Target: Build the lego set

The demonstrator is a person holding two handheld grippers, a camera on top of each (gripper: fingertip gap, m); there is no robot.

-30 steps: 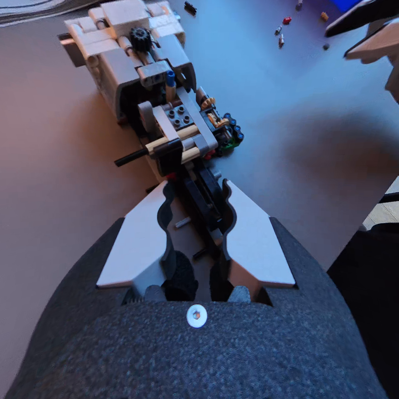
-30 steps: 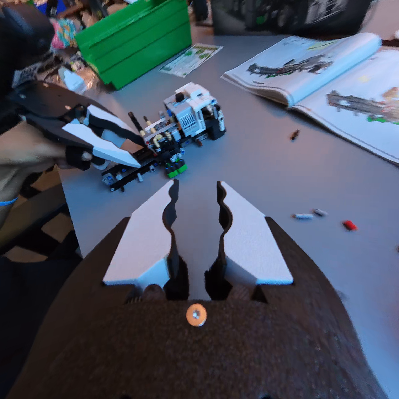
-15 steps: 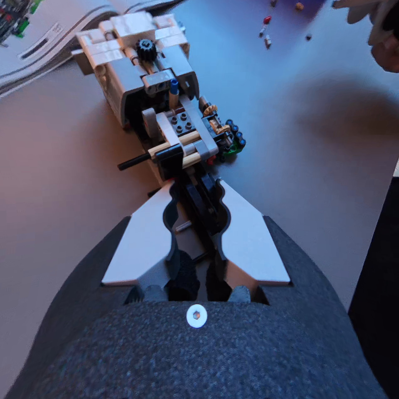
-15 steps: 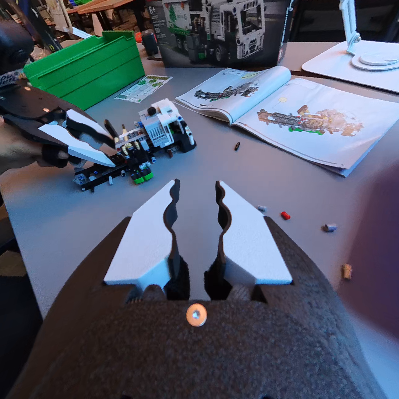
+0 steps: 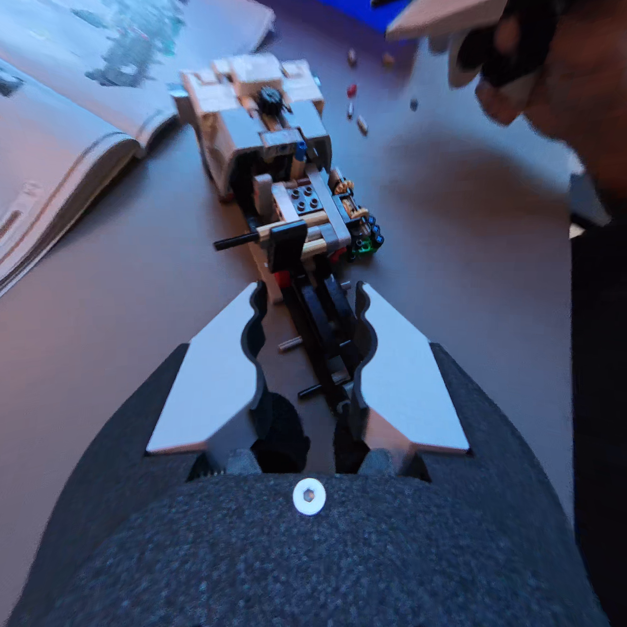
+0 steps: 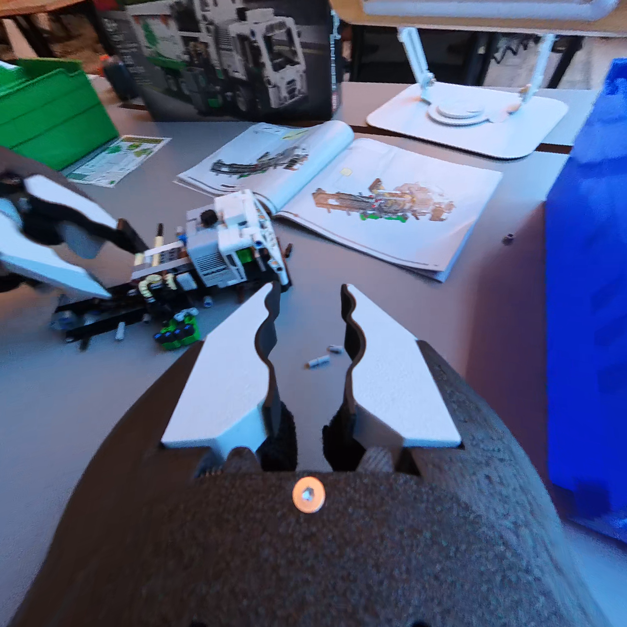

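Grey table [image 6: 339, 339]: bears all items listed.
Truck [image 5: 271, 163]: part-built, white cab, black chassis; lies on the table ahead of the left gripper, cab end toward the booklet.
Left gripper [image 5: 308, 288]: fingers apart, straddling the rear of the black chassis; whether the pads touch it cannot be told.
Right gripper [image 6: 308, 288]: fingers apart, nothing between them; held above the table, just right of the cab.
Booklet [image 6: 390, 203]: open, flat, beyond the truck; its near page edge sits close to the cab.
Pins [image 6: 319, 361]: two small pale pieces, loose on the table, seen between the right gripper's fingers.
Green piece [image 6: 178, 330]: small, with dark studs, beside the chassis on its near side.
Green bin [image 6: 51, 112]: far left of the right wrist view.
Leaflet [image 6: 118, 159]: flat, just beside the bin.
Box [image 6: 234, 57]: upright behind the booklet.
Blue bin [image 6: 590, 271]: at right edge, blurred.
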